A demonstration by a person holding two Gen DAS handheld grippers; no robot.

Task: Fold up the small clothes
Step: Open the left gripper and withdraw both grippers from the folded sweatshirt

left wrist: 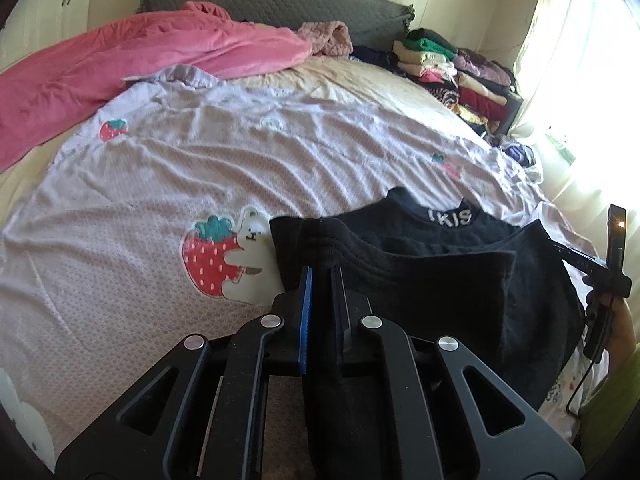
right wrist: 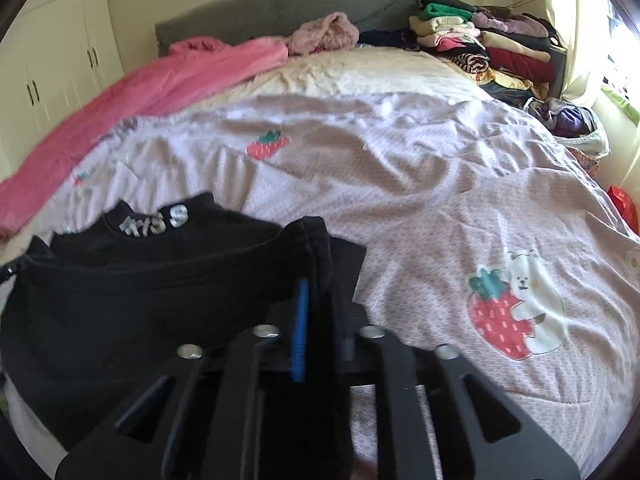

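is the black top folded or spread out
Partly folded: the black top has its near edge doubled toward the collar, each side pinched by a gripper.

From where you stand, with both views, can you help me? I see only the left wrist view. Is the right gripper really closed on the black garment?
Observer: Yes. In the right wrist view the right gripper is shut on the black garment, at its right edge.
Operator: Is something lying on the bed to the right of that grip?
Observer: Only the lilac quilt, with a strawberry and bear patch.
Operator: And at the far right edge of the bed?
Observer: A red object, which your view does not show. I cannot tell what it is.
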